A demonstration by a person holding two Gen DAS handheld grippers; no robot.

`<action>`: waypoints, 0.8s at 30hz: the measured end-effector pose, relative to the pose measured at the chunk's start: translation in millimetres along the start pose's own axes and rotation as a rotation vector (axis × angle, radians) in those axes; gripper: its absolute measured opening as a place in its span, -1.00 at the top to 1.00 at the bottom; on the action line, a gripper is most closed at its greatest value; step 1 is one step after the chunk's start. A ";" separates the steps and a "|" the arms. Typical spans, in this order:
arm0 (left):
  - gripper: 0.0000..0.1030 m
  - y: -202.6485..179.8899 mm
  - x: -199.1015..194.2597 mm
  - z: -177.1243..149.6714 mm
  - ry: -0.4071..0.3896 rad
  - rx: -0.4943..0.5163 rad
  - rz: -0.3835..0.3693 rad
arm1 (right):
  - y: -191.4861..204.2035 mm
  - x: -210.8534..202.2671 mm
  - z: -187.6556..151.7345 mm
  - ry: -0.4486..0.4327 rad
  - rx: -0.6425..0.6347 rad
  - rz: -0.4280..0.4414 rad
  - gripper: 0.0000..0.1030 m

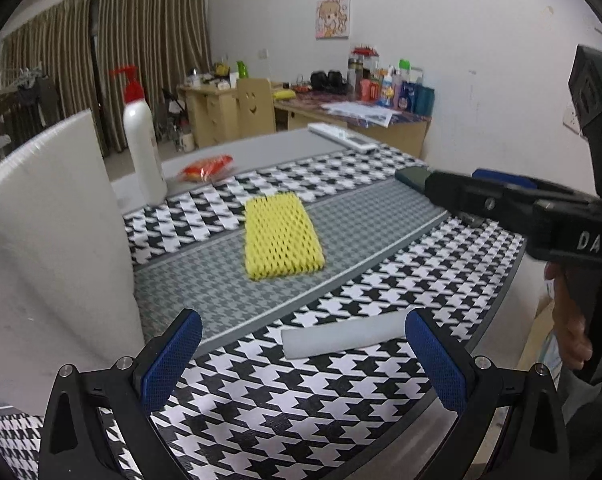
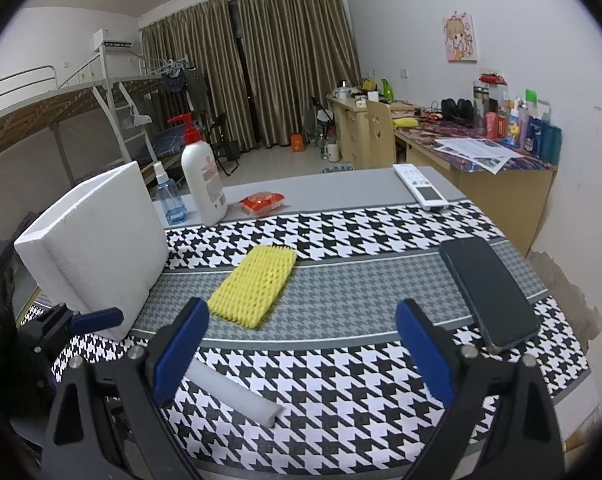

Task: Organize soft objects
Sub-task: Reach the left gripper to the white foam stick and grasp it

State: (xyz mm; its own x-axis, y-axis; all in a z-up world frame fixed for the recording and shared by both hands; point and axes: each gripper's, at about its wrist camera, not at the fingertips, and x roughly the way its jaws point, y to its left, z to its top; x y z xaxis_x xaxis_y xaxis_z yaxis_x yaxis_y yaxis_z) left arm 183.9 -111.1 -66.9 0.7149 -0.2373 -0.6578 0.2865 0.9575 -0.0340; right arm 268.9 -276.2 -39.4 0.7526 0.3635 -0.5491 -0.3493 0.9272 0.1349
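A yellow foam net (image 1: 281, 236) (image 2: 253, 284) lies flat on the grey band of the houndstooth cloth. Closer in, a white foam roll (image 1: 341, 336) (image 2: 237, 396) rests on the cloth. My left gripper (image 1: 305, 360) is open just behind the roll, its right pad covering the roll's end. My right gripper (image 2: 303, 348) is open with nothing in it; the roll lies low by its left pad. A large white foam block (image 1: 53, 240) (image 2: 93, 248) stands upright at the left. From the left wrist view, the right gripper's black fingers (image 1: 461, 194) reach in over the table.
A dark phone (image 2: 489, 292) lies at the right of the cloth. At the back stand a white pump bottle (image 2: 203, 184), a blue spray bottle (image 2: 171, 196), a red packet (image 2: 261, 202) and a remote (image 2: 421, 188). The table edge (image 2: 573, 384) falls away on the right.
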 end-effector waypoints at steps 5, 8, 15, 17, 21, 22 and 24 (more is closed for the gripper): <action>-0.98 0.8 16.2 -5.0 0.061 -0.011 -0.026 | -2.7 8.5 -1.0 0.023 0.004 0.003 -0.87; -0.98 -1.7 22.9 -6.8 0.080 -0.016 -0.038 | -4.7 11.5 -2.1 0.032 0.009 0.003 -0.87; -0.79 -7.2 36.1 -8.1 0.116 -0.014 -0.075 | -9.4 12.5 -5.1 0.040 0.015 0.005 -0.87; -0.73 -9.3 42.3 -9.0 0.133 -0.003 -0.087 | -10.5 13.3 -5.4 0.043 0.019 0.007 -0.87; -0.56 -13.5 48.4 -10.5 0.149 0.016 -0.080 | -12.3 14.6 -6.5 0.048 0.020 0.012 -0.87; -0.48 -14.3 48.7 -10.5 0.148 0.017 -0.081 | -12.7 15.1 -6.4 0.049 0.021 0.012 -0.87; -0.41 -17.3 48.6 -10.8 0.148 0.031 -0.073 | -13.9 16.1 -6.4 0.050 0.024 0.017 -0.87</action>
State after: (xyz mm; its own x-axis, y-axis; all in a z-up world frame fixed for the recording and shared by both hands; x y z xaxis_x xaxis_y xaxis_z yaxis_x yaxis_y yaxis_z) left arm 206.8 -137.4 -106.4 0.5903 -0.2769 -0.7582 0.3550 0.9327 -0.0642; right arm 282.3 -283.8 -55.4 0.7173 0.3751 -0.5872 -0.3482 0.9229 0.1642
